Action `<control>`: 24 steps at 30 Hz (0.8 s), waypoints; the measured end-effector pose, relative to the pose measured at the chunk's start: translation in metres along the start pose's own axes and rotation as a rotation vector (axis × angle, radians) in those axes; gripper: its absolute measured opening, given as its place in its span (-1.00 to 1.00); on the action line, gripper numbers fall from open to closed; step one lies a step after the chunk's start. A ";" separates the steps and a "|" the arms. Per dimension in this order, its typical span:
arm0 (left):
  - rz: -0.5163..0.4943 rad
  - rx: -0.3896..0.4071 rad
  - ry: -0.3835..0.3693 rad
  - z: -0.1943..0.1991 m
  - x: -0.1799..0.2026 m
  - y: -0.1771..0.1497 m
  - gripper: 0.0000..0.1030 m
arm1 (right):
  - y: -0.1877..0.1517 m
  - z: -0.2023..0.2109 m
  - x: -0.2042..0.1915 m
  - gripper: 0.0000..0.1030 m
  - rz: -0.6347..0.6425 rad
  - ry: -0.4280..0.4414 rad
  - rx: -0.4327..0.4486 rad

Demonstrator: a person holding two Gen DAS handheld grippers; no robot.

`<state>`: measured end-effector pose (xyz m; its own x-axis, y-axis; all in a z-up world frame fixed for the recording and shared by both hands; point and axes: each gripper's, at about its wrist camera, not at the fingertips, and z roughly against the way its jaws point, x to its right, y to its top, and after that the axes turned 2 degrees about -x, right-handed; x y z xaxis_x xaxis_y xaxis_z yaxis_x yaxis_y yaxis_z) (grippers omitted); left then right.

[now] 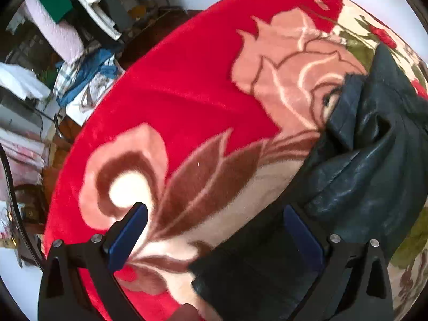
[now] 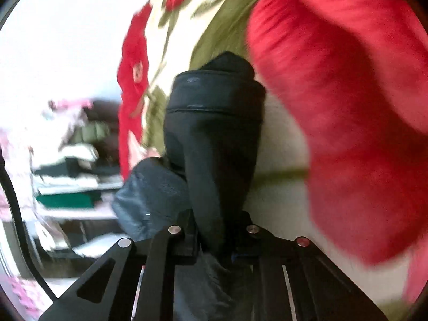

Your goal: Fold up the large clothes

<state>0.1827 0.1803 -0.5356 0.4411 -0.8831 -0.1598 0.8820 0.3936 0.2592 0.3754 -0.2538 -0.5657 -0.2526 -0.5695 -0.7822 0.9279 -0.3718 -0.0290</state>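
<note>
The right gripper (image 2: 216, 234) is clamped tight on a dark jacket (image 2: 214, 133), with its two black fingers pressed together on a thick bunch of the cloth. That bunch sticks up from between the fingers like a fat roll, with a stitched band across it near the top. A crinkly, shiny bit of the same jacket puffs out just to the left of the roll. This view is blurry, so the small parts are hard to see. The left gripper (image 1: 216, 230) has its fingers wide apart, and nothing is squeezed between them. Its blue pads (image 1: 128, 238) stand on each side of the picture. A flat dark part of the jacket (image 1: 369, 160) lies low between the two fingers, and the right pad sits just beside it, but I cannot tell if they touch. The rest of the jacket is piled up in shiny, leathery folds on the right side of the left wrist view. The jacket lies on a big fuzzy blanket (image 1: 187, 80) that is bright red with pink, brown and cream flowers and some green leaves. The blanket fills most of both views. Past its edge, in the left wrist view, there is a messy pile of clothes (image 1: 80, 75), some blue, some white and some pink.
</note>
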 end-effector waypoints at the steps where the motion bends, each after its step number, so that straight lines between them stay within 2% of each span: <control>1: -0.013 0.011 -0.001 0.008 0.001 0.001 1.00 | -0.011 0.018 0.004 -0.70 -0.031 0.001 0.028; 4: -0.031 0.032 -0.027 0.029 0.003 0.002 1.00 | -0.045 0.066 0.021 -0.70 -0.098 -0.019 0.089; 8: -0.044 0.052 -0.038 0.053 0.008 -0.001 1.00 | -0.109 0.136 0.063 -0.70 -0.253 -0.099 0.171; 12: -0.068 0.045 -0.033 0.059 0.019 -0.015 1.00 | -0.176 0.181 0.104 -0.68 -0.402 -0.210 0.209; 13: -0.083 0.032 -0.032 0.056 0.027 -0.020 1.00 | -0.189 0.186 0.117 -0.65 -0.440 -0.251 0.198; 14: -0.093 0.015 -0.032 0.052 0.032 -0.024 1.00 | -0.193 0.189 0.129 -0.49 -0.460 -0.285 0.176; 15: -0.099 -0.007 -0.030 0.046 0.039 -0.029 1.00 | -0.197 0.187 0.139 -0.18 -0.470 -0.344 0.145; 17: -0.100 -0.017 -0.031 0.044 0.052 -0.034 1.00 | -0.196 0.187 0.143 0.16 -0.450 -0.428 0.121; 19: -0.109 0.002 -0.012 0.045 0.068 -0.038 1.00 | -0.190 0.195 0.129 0.17 -0.381 -0.491 0.117; 21: -0.111 0.021 -0.011 0.046 0.085 -0.039 1.00 | -0.185 0.206 0.097 0.17 -0.245 -0.606 0.132; 24: -0.123 0.023 -0.008 0.039 0.102 -0.041 1.00 | -0.181 0.218 0.052 0.17 -0.087 -0.712 0.170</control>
<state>0.1848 0.0644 -0.5255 0.3282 -0.9265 -0.1839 0.9252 0.2761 0.2602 0.1340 -0.3763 -0.4654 -0.4939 -0.8493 -0.1863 0.8557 -0.5128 0.0697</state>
